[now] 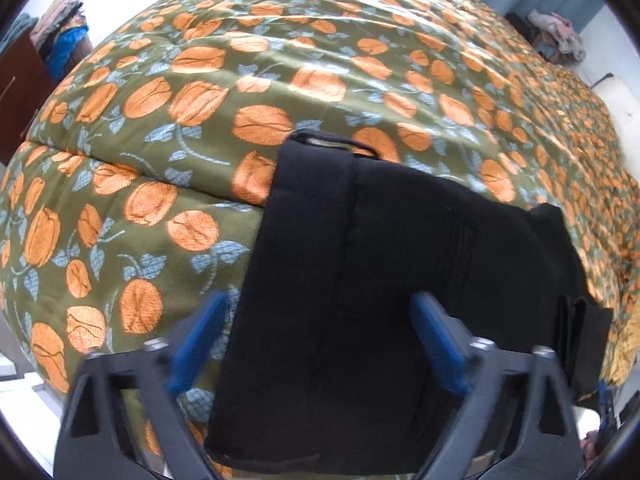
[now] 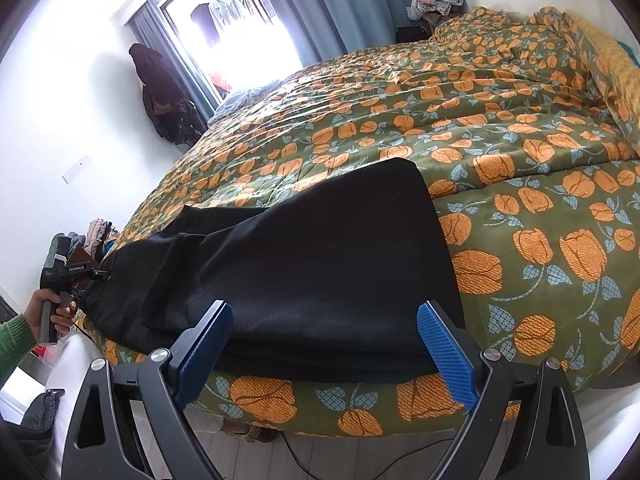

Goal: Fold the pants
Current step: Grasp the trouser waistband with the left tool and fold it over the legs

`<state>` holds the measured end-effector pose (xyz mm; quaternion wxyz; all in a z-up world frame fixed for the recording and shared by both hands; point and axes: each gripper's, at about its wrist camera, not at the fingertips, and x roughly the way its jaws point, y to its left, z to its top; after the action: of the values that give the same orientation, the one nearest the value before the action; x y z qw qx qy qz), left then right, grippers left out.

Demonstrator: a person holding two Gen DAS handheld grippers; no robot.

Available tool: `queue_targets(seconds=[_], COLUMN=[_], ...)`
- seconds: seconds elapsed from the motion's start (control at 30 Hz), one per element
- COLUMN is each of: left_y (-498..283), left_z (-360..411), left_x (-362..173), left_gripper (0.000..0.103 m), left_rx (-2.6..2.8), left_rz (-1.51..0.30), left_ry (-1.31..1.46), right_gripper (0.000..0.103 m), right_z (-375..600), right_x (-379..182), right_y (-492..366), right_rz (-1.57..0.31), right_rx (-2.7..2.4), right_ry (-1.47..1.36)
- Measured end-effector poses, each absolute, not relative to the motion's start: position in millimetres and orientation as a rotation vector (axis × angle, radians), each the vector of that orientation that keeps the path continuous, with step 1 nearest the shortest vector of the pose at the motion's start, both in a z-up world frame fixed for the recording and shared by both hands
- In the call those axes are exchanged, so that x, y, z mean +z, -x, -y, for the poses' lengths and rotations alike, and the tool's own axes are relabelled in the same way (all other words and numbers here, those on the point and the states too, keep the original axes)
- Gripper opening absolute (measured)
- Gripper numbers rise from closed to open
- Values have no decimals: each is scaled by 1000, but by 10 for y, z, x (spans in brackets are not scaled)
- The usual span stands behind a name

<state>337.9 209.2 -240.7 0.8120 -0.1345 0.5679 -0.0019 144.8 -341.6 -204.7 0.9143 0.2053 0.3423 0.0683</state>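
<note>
Black pants (image 1: 360, 280) lie flat along the near edge of a bed, folded lengthwise; the waistband end with a belt loop (image 1: 362, 147) points away in the left wrist view. My left gripper (image 1: 320, 344) is open, its blue fingers (image 1: 436, 344) straddling the waistband end just above the cloth. In the right wrist view the pants (image 2: 312, 264) stretch to the left, leg ends close by. My right gripper (image 2: 324, 344) is open and empty, hovering over the leg ends. The left gripper (image 2: 86, 274) shows there at the far end of the pants, held in a hand.
The bed wears a green quilt with orange flowers (image 2: 500, 152). Its near edge (image 2: 360, 412) drops to a pale floor with a cable. Clothes piles (image 2: 436, 0) sit beyond the bed by blue curtains. Dark clothes hang on the wall (image 2: 160, 92). A brown cabinet (image 1: 20, 92) stands at left.
</note>
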Motion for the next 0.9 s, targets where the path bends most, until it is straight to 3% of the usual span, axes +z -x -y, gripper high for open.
queue_targets(seconds=[0.07,0.17,0.47,0.7,0.9], left_y=[-3348,-3289,-2992,-2962,-3181], left_z=[-2078,-2077,-1937,-904,402], left_x=[-2354,-2238,-1535,-1023,-1280], left_gripper=[44,24,13,11,10], left_rx=[24,70,-82,-313,-436], left_rz=[-1218,-1207,-1069,-1014,-1063], left_ry=[301,327,605,545,353], right_gripper=[93,93,93,93,93], right_z=[3438,3473,3551,3559,3602], right_x=[-2045,-2034,-2028,-2047,-2050], right_y=[-1442,-1431,-1433,-1460,-1435], right_rz=[-700,-690,-673,-673,-667], right_rx=[143,144,152,168,156], right_ry=[-437,-460,-522,-554,-567])
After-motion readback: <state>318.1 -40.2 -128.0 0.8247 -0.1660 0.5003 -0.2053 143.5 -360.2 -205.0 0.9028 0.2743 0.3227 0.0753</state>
